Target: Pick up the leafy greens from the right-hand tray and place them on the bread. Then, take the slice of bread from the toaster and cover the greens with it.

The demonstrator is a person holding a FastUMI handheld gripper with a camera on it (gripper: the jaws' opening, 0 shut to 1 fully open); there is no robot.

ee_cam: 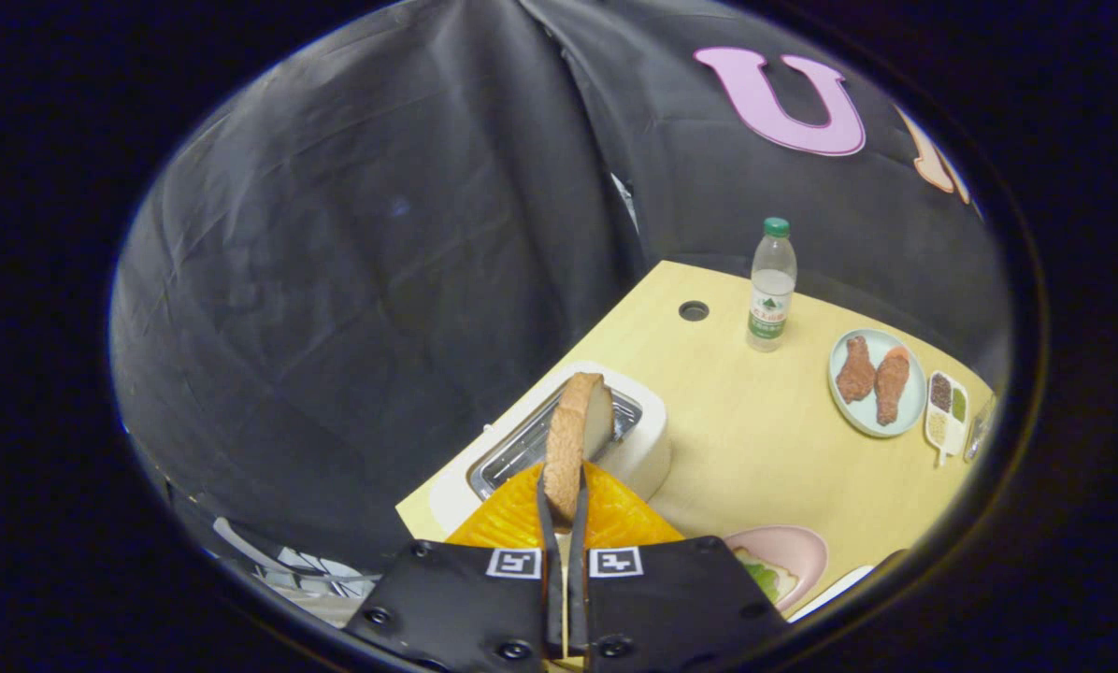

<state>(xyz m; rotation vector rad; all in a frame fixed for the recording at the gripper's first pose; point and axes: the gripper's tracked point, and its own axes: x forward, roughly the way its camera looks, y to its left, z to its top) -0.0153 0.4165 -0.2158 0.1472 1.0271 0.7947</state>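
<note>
My gripper (564, 495) is shut on a slice of bread (578, 432), held upright on its edge between the two fingers. The slice hangs just above the slot of the white toaster (641, 456), which stands on the pale wooden table (755, 449). To the right of the fingers lies a pink plate (797, 551) with a slice of bread and leafy greens (765, 577) on it, partly hidden by the gripper body.
A water bottle (770, 285) with a green cap stands beyond the toaster. Right of it sits a light blue plate (875, 381) with two drumsticks, then a small divided dish (947, 411). A round hole (694, 310) is in the table near its far edge.
</note>
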